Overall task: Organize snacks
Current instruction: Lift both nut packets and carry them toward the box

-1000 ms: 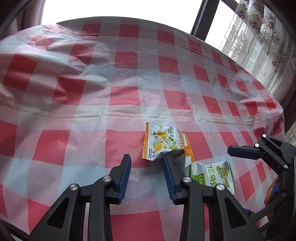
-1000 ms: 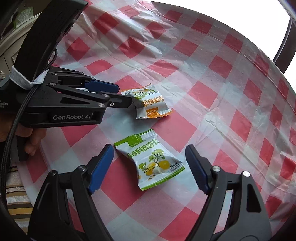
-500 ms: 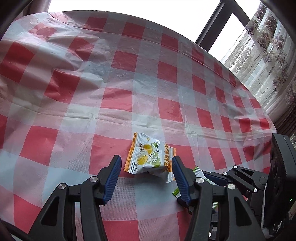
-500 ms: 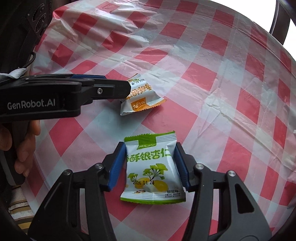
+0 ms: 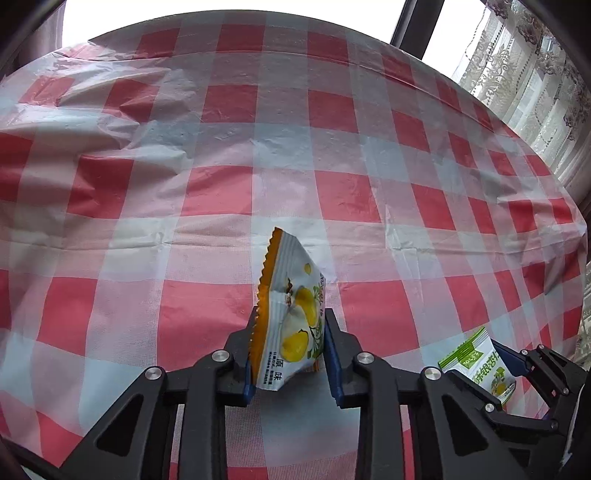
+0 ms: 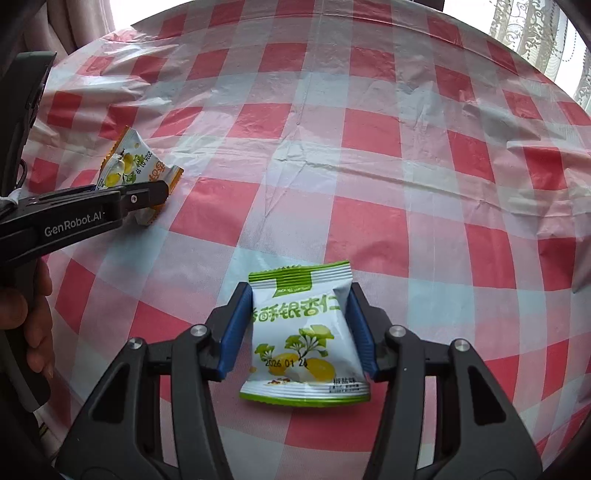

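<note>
An orange-edged snack packet (image 5: 288, 273) stands on its edge between the blue pads of my left gripper (image 5: 291, 321). The jaws are closing, and both pads press on the packet's sides. In the right wrist view the same packet (image 6: 129, 162) sticks out past the left gripper (image 6: 147, 192) at the left. A green-edged snack packet (image 6: 303, 332) lies flat between the pads of my right gripper (image 6: 299, 290), which is shut on its two long sides. That green packet (image 5: 476, 362) also shows at the lower right of the left wrist view.
A round table carries a wrinkled red-and-white checked plastic cloth (image 5: 258, 147). Lace curtains (image 5: 535, 74) and a dark window frame (image 5: 413, 22) stand beyond its far right edge. A person's hand (image 6: 29, 325) grips the left tool's handle.
The left jaws widened around the orange packet, then closed on it, tipping it up on edge. The right gripper rolled square to the green packet, closed on it and stayed shut.
</note>
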